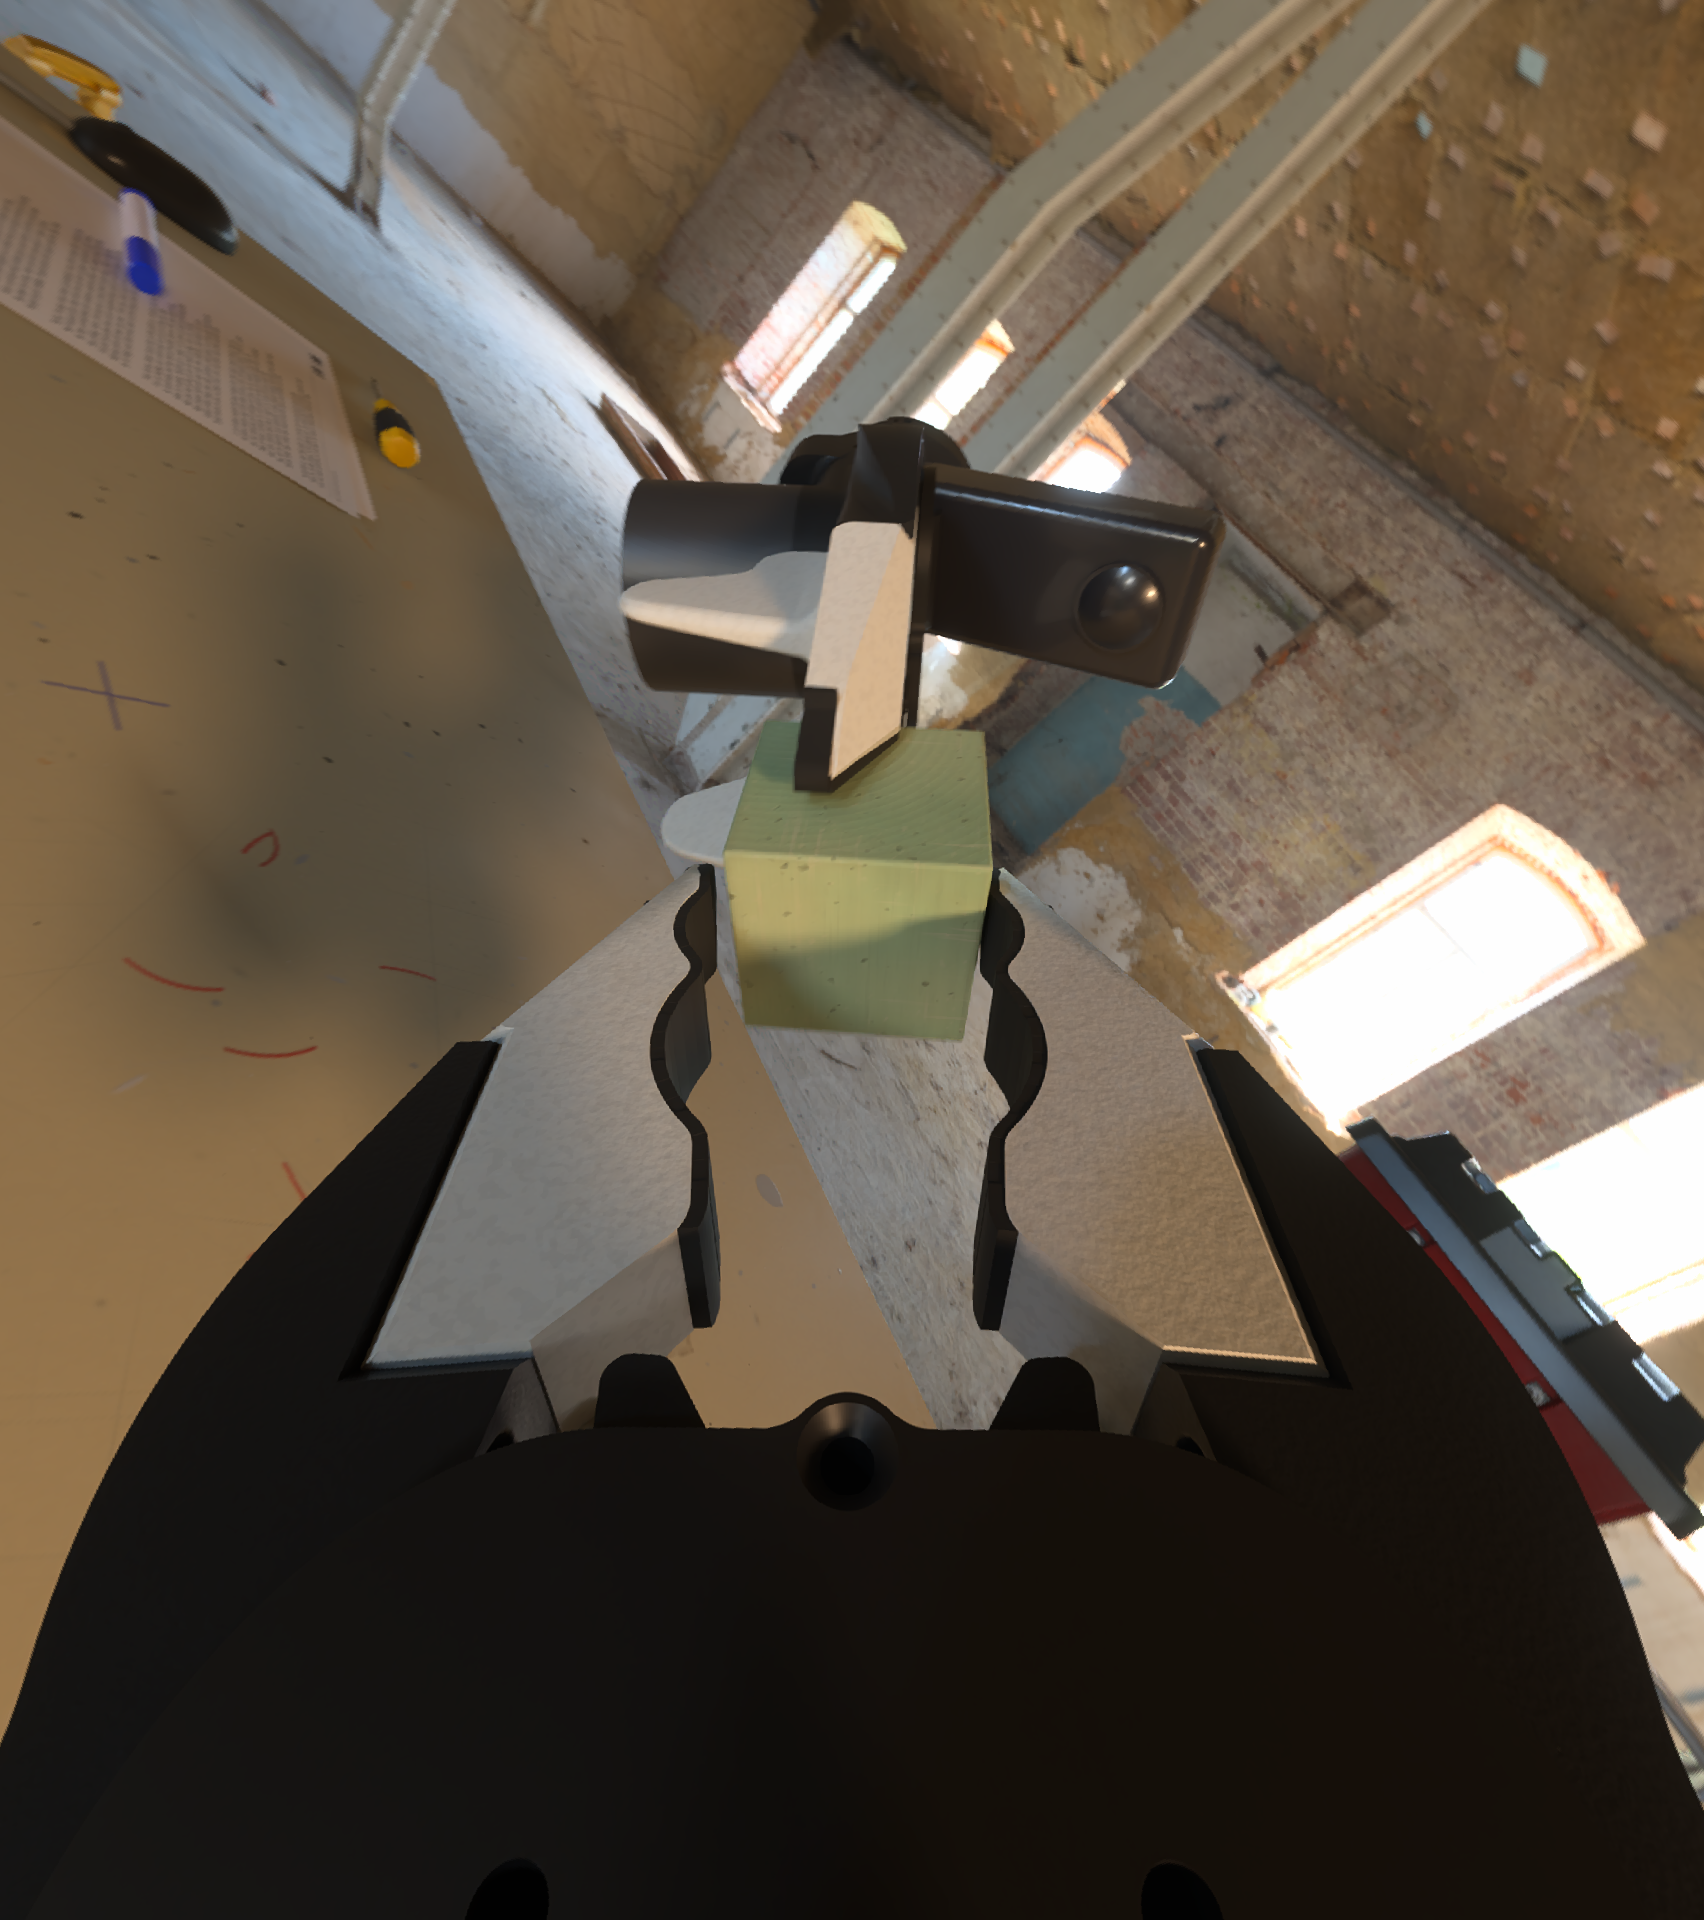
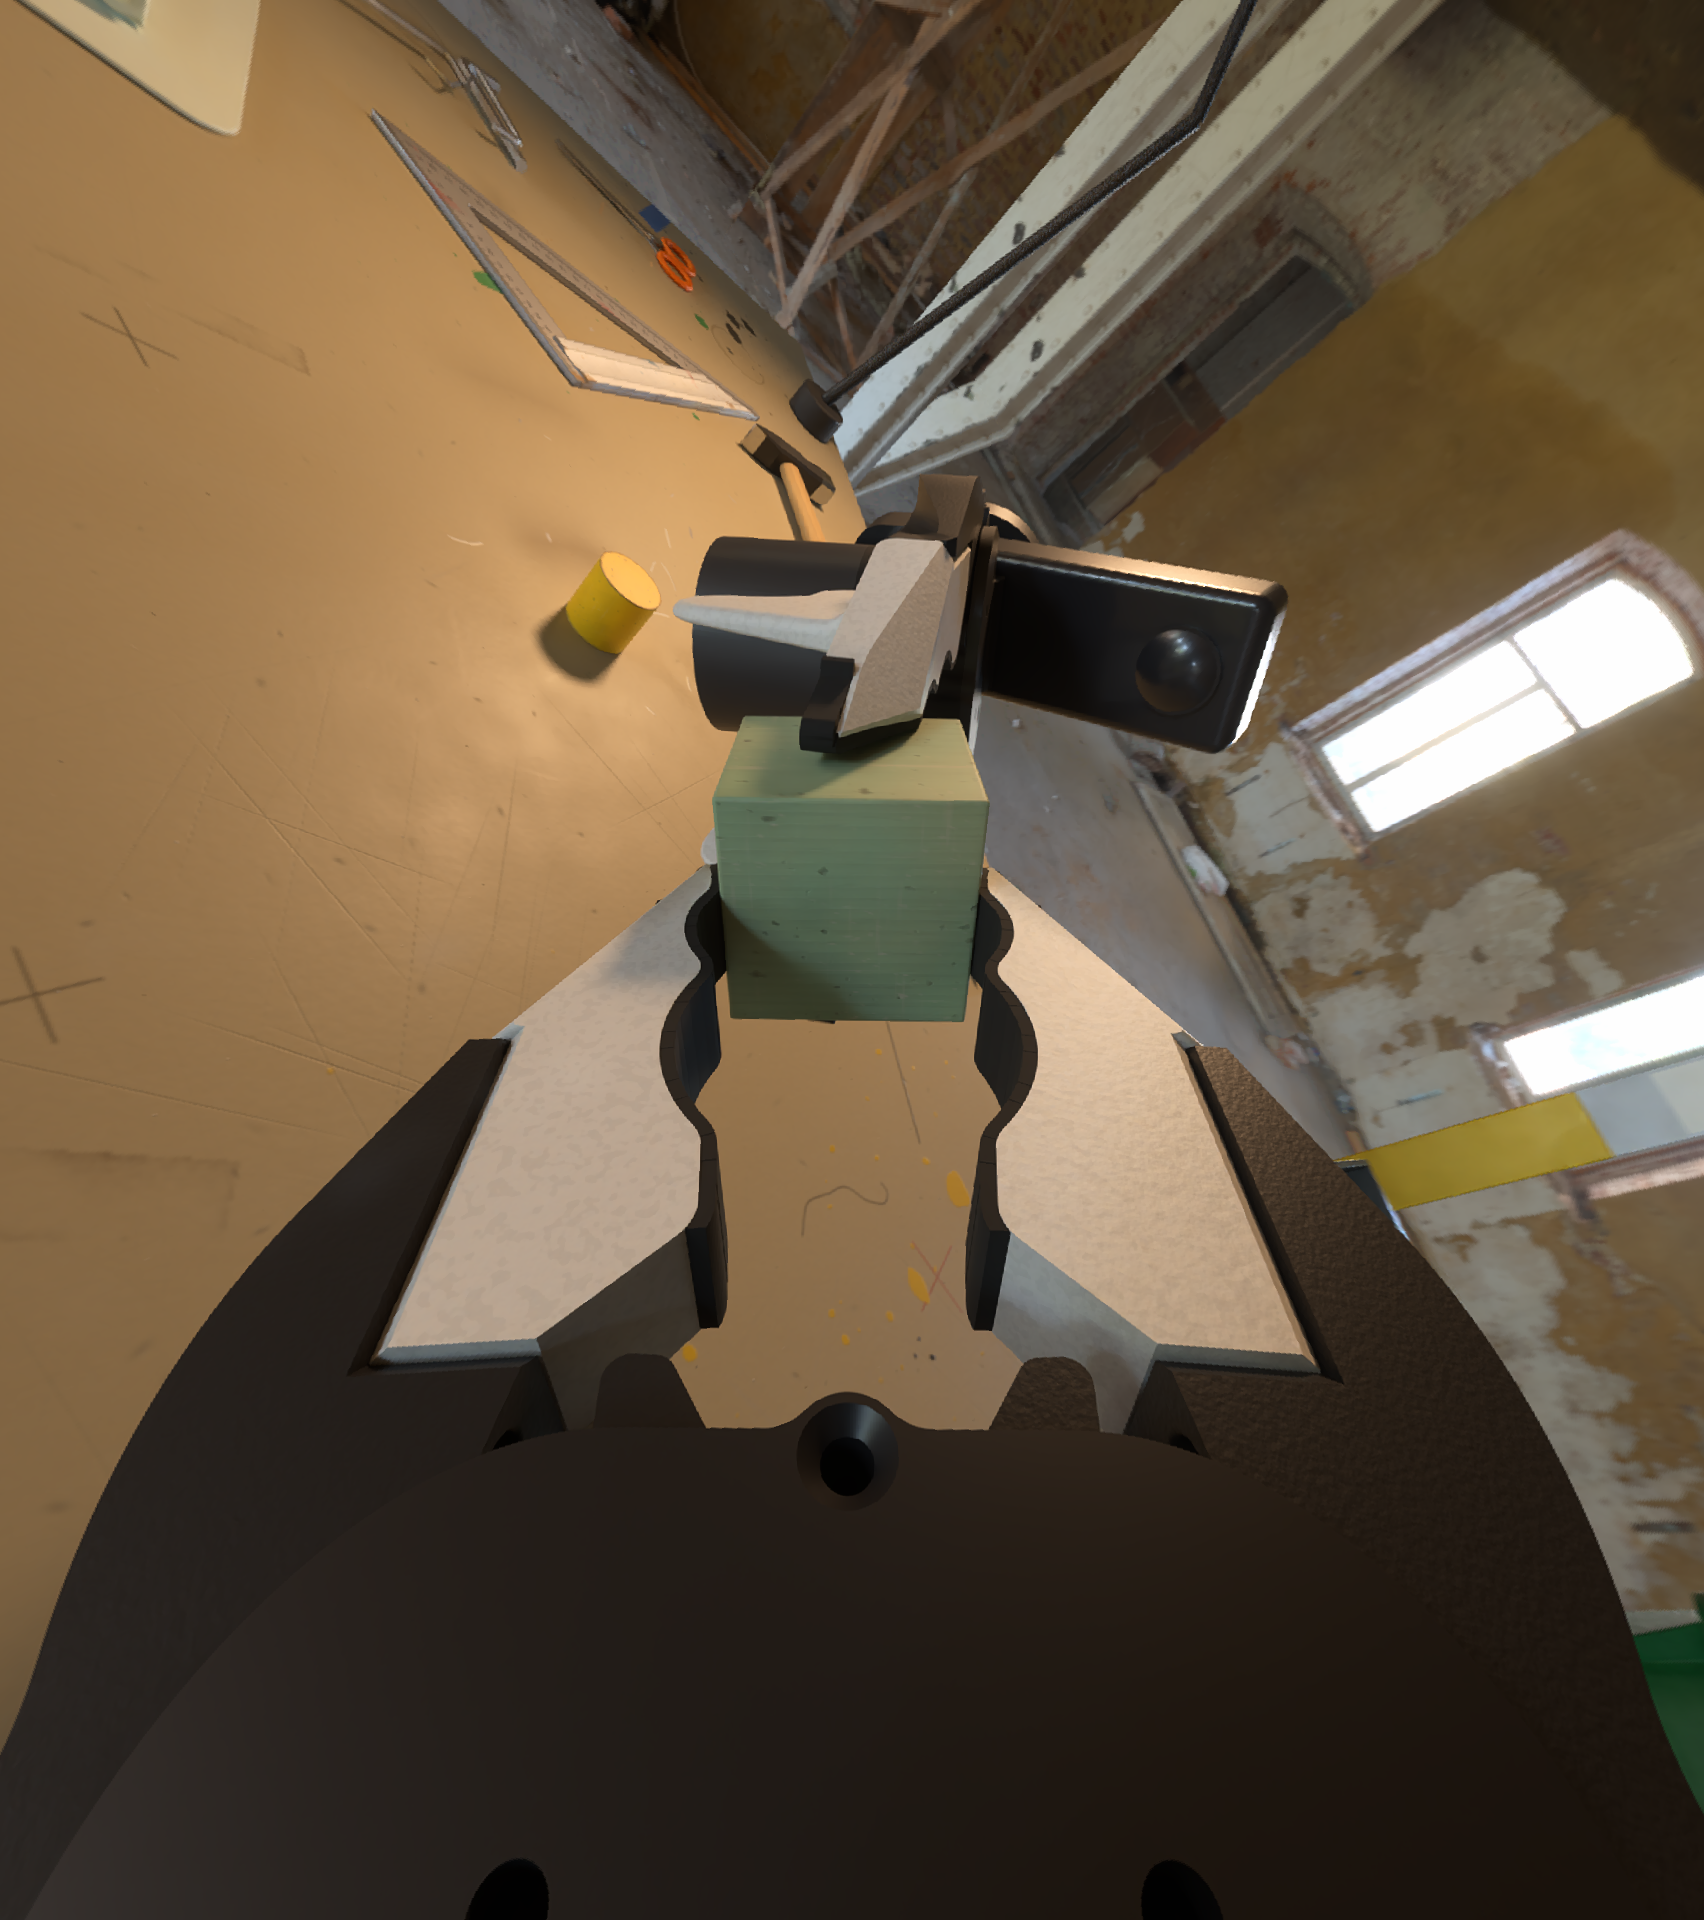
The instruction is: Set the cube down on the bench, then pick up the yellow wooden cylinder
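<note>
A pale green cube [image 1: 858,914] is held in the air above the tan bench [image 1: 204,831], near its edge. My left gripper [image 1: 853,904] is shut on its sides. My right gripper [image 2: 848,904] is shut on the same cube [image 2: 848,914] from the opposite side. In each view the other gripper's fingers [image 1: 858,665] reach over the cube's far top. The yellow wooden cylinder [image 2: 612,616] lies on the bench [image 2: 204,727] beyond and to the left of the cube, free of both grippers.
A printed sheet [image 1: 100,301], blue marker [image 1: 141,249], black disc [image 1: 152,182] and yellow screwdriver [image 1: 396,431] lie on the far bench. A metal square [image 2: 557,291], hammer [image 2: 791,478] and orange scissors [image 2: 676,262] lie beyond the cylinder. A red cabinet [image 1: 1513,1320] stands off the bench.
</note>
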Robot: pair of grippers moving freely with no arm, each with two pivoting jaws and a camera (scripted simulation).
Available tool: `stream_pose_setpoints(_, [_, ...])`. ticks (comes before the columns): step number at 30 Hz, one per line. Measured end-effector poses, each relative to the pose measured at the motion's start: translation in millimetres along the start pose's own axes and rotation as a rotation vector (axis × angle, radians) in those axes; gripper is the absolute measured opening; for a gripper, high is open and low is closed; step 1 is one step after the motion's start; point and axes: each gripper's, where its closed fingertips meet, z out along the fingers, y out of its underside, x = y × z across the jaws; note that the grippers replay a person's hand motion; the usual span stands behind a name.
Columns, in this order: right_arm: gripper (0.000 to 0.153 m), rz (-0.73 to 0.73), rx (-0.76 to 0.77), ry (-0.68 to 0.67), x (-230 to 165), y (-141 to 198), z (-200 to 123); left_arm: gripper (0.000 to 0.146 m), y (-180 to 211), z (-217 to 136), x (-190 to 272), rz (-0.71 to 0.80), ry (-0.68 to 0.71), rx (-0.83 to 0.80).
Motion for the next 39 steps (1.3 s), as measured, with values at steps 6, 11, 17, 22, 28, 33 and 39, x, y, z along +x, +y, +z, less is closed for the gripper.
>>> stream_pose_setpoints(6, [0.047,0.183,-0.272,0.073,62,58,-58,0.051,-19,-42,-20,0.078,-0.290,0.085])
stream_pose_setpoints(11, [0.047,0.953,-0.795,0.114,72,212,-142,0.051,-34,-79,-8,0.230,-0.553,0.127])
stream_pose_setpoints(17, [0.047,1.299,-1.172,-0.057,10,307,-159,0.048,-33,-88,6,0.268,-0.626,0.110])
stream_pose_setpoints(22, [0.047,1.296,-1.363,-0.107,-17,336,-164,0.048,-27,-80,4,0.290,-0.666,0.042])
stream_pose_setpoints(28, [0.047,1.272,-1.423,-0.086,-19,345,-167,0.047,-20,-75,1,0.304,-0.691,-0.020])
stream_pose_setpoints(33, [0.051,1.236,-1.299,-0.010,7,328,-165,0.040,-16,-113,-1,0.284,-0.895,-0.043])
stream_pose_setpoints(39, [0.052,1.183,-1.233,0.047,24,313,-168,0.038,40,-252,-12,-0.055,-1.529,-0.151])
